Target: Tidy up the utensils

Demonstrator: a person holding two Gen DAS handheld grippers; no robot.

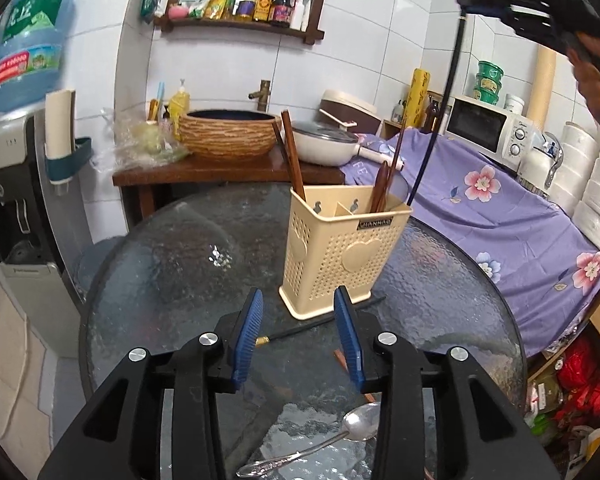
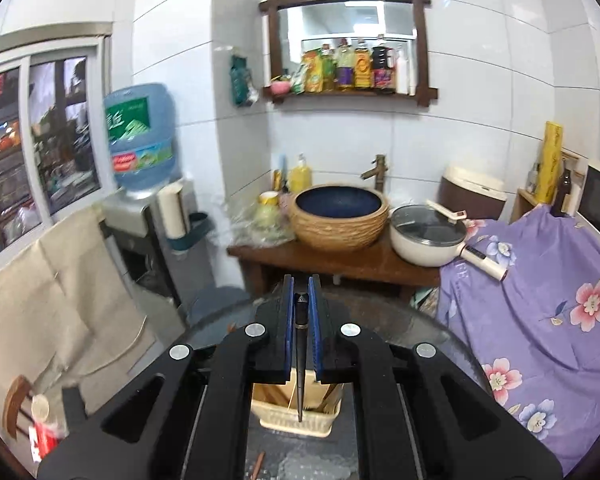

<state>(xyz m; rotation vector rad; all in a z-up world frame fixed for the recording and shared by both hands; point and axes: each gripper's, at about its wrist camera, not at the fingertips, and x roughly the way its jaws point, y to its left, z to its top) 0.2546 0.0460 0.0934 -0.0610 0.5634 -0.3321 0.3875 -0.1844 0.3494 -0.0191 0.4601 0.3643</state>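
Note:
A cream perforated utensil holder (image 1: 342, 248) stands on the round glass table (image 1: 172, 280), with brown chopsticks (image 1: 294, 156) standing in it. My left gripper (image 1: 299, 336) is open and empty, low over the table just before the holder. A black chopstick (image 1: 320, 322) and a silver spoon (image 1: 340, 436) lie on the glass near it. My right gripper (image 2: 301, 312) is shut on a black chopstick (image 2: 300, 380), held high with its tip pointing down over the holder (image 2: 296, 412). In the left wrist view that chopstick (image 1: 440, 112) hangs beside the holder's right compartment, under the right gripper (image 1: 496, 0).
Behind the table a wooden stand (image 1: 220, 168) carries a woven basin (image 1: 228, 134) and a white pan (image 1: 324, 146). A purple floral cloth (image 1: 500, 216) covers the counter at right, with a microwave (image 1: 488, 128). A water dispenser (image 1: 16, 184) stands at left.

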